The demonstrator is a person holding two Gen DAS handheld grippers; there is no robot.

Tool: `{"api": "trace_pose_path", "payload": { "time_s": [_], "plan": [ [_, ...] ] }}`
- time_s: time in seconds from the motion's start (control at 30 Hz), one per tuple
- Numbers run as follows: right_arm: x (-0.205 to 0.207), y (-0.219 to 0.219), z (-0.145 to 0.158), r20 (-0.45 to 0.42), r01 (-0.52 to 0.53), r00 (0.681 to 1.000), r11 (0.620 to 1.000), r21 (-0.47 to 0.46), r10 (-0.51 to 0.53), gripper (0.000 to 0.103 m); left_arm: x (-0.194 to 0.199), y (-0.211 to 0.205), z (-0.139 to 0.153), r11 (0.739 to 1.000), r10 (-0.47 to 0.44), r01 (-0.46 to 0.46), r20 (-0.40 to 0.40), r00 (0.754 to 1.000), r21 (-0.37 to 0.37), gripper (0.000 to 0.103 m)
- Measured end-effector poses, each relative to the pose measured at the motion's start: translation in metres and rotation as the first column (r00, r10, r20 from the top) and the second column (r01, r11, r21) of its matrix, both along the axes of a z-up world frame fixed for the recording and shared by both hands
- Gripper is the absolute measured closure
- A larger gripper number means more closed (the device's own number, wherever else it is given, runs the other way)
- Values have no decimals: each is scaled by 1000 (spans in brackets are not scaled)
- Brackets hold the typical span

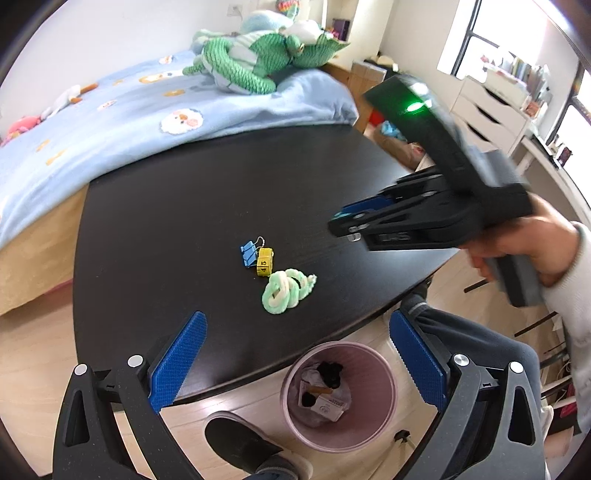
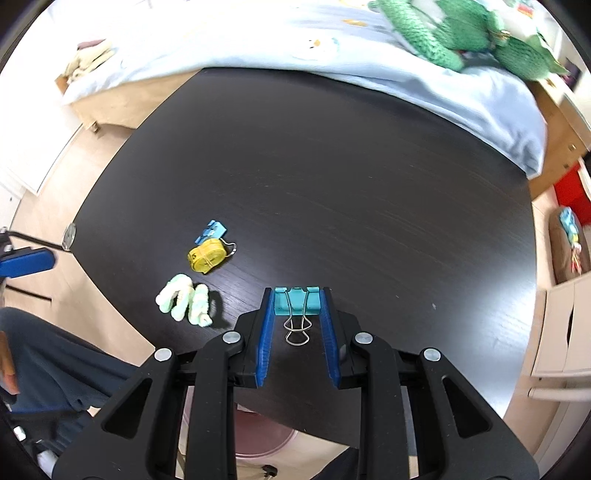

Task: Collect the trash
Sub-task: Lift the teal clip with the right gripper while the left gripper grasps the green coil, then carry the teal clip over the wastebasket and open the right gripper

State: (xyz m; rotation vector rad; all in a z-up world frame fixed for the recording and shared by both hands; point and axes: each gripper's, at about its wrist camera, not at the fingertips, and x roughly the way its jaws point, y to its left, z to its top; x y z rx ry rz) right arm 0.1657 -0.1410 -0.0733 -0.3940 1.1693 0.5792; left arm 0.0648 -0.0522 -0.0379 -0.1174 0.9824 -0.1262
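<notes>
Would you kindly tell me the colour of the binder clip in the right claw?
Teal binder clip, clearest in the right wrist view.

A blue-quilted bed (image 1: 155,122) ran along the far edge of the dark worktop (image 1: 207,192). On the bed, near the worktop's far right corner, lay a green knitted plush toy (image 1: 258,62). A white drawer unit (image 1: 491,110) stood to the right of the worktop, beneath a window (image 1: 498,33). Pale wooden floor (image 1: 33,354) showed around the worktop's near and left edges.
</notes>
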Motion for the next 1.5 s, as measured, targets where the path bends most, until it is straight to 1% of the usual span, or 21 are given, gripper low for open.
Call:
{"api": "trace_pose_path", "payload": {
  "time_s": [0.27, 0.4, 0.57, 0.63, 0.67, 0.73, 0.77, 0.8, 0.87, 0.9, 0.97, 1.0, 1.1, 1.3, 1.5],
  "plan": [
    [-4, -13, 5, 12, 34, 999, 999, 0, -34, 79, 40, -4, -29, 998, 58, -55, -101, 993, 25, 8],
    [-6, -21, 7, 14, 43, 999, 999, 2, -43, 79, 54, -5, -47, 993, 112, -106, -142, 983, 45, 8],
    [-8, -24, 7, 14, 46, 999, 999, 5, -46, 79, 63, -6, -62, 988, 150, -142, -161, 975, 64, 8],
    [-8, -25, 6, 14, 46, 999, 999, 5, -46, 79, 64, -6, -65, 987, 154, -146, -161, 975, 60, 16],
    [-8, -25, 6, 13, 46, 999, 999, 8, -47, 79, 63, -6, -67, 987, 155, -147, -165, 974, 61, 23],
    [-8, -25, 5, 13, 47, 999, 999, 10, -47, 79, 63, -4, -68, 987, 157, -150, -167, 973, 56, 29],
    [-8, -24, 5, 12, 46, 999, 999, 11, -46, 79, 62, -3, -69, 987, 155, -149, -166, 974, 52, 38],
    [-8, -24, 4, 11, 46, 999, 999, 12, -46, 79, 61, -2, -68, 988, 154, -148, -164, 974, 48, 48],
    [-8, -24, 3, 10, 46, 999, 999, 13, -46, 79, 59, 1, -66, 989, 148, -143, -159, 976, 44, 58],
    [-8, -24, 2, 10, 46, 999, 999, 14, -46, 79, 58, 1, -66, 990, 140, -136, -155, 978, 37, 59],
    [-8, -24, 1, 10, 47, 999, 999, 14, -47, 79, 56, 1, -65, 992, 125, -122, -150, 981, 33, 69],
    [-8, -24, 1, 10, 48, 999, 999, 15, -49, 79, 55, 2, -64, 993, 121, -118, -148, 982, 31, 71],
    [-10, -24, 1, 16, 50, 999, 999, 17, -50, 79, 53, 1, -62, 995, 100, -96, -144, 985, 31, 77],
    [-18, -26, 6, 36, 56, 998, 998, 33, -57, 79, 45, 0, -49, 998, 66, -63, -118, 991, 24, 77],
    [-37, -35, 14, 68, 65, 995, 996, 54, -69, 79, 32, -5, -30, 999, 23, -21, -66, 998, 43, 77]
  ]
}}
